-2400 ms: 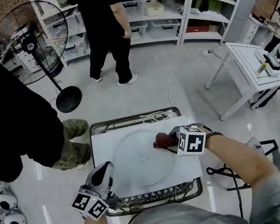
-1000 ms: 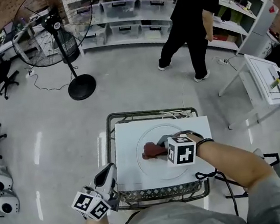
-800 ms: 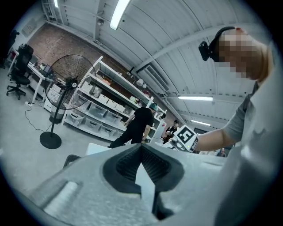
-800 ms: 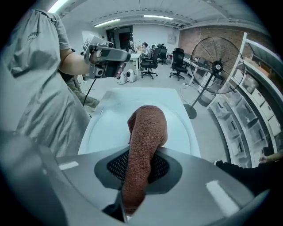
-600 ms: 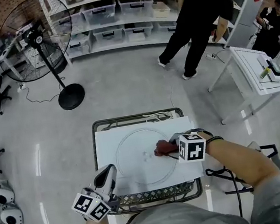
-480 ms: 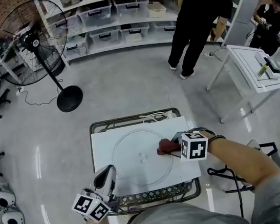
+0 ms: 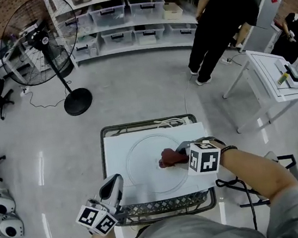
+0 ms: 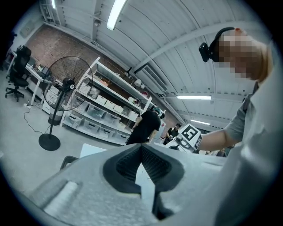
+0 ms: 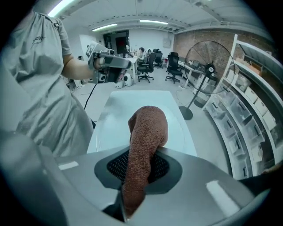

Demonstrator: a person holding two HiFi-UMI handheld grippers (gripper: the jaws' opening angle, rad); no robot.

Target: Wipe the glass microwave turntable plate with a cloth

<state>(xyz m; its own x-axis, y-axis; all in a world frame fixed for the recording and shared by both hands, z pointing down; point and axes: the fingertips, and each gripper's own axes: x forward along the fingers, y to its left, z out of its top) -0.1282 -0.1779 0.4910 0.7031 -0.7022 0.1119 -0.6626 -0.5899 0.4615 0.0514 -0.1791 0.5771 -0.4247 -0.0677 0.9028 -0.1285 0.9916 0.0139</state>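
- right claw [image 7: 181,155]: pinching the brown cloth [image 7: 168,157]. In the right gripper view the cloth is clamped between the pads and its free end sticks out forward and folds down onto the glass.
- glass turntable plate [image 7: 145,171]: lies flat on the white counter [image 7: 112,148], which sits on a wire cart.
- key relation: the cloth sits near the plate's centre, a bit to the right. The right claw reaches in from the plate's right rim, with its long axis running right to left across the plate.
- the uncovered glass is mostly to the left of the cloth and on its near and far sides. Judged from this, the next stroke goes away from the wrist, leftward or around the rim.
- left claw [image 7: 115,182]: pads pressed together with nothing between them. It is at the counter's near-left corner, near the plate's left rim and not touching it.
- the right claw is the nearer one and is doing the wiping. The left claw is not steadying the plate, so it may slide if pushed hard.
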